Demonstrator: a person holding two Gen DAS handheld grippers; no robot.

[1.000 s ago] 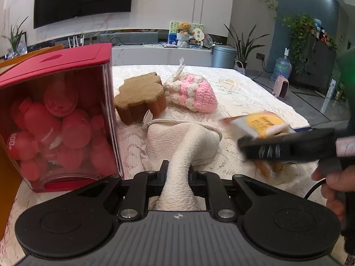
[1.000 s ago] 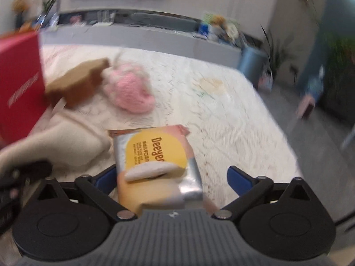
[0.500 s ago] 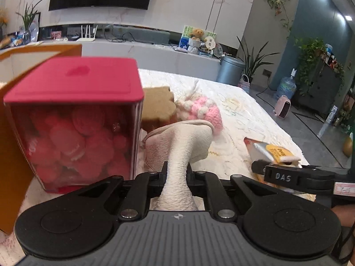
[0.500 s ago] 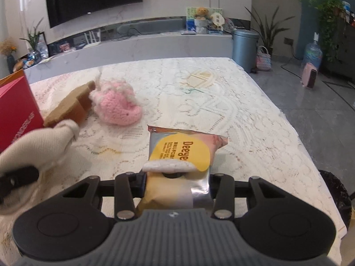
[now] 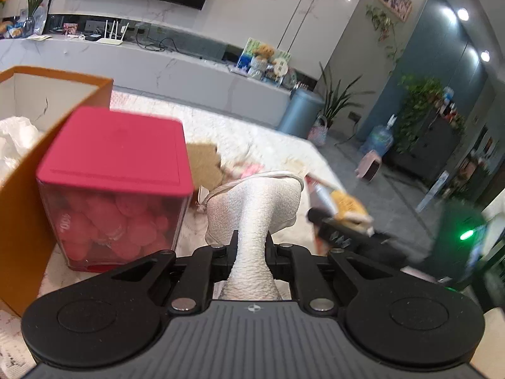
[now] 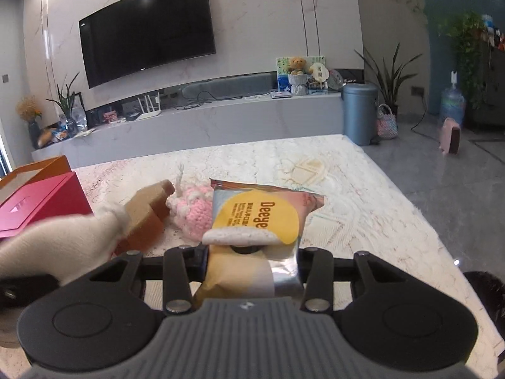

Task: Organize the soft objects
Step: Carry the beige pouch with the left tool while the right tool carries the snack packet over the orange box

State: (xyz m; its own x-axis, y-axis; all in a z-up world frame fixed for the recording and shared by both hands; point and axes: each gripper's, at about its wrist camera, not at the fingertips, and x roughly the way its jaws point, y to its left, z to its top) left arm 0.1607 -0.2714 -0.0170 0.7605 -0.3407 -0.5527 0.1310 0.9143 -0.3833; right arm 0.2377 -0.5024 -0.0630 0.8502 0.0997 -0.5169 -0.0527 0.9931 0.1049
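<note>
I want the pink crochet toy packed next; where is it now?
In the right wrist view the pink crochet toy lies on the lace-covered table, left of centre, between the brown sponge and the held snack packet.

The snack packet clamped in my right gripper carries the brand word "Deeye" in brown letters on its yellow patch. The smaller print beside it is too small for me to read.

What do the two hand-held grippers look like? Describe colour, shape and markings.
Left hand-held gripper: matte black, with two round discs, silver screw heads, a ribbed grey body and a small emblem. Right hand-held gripper: the same build.
</note>
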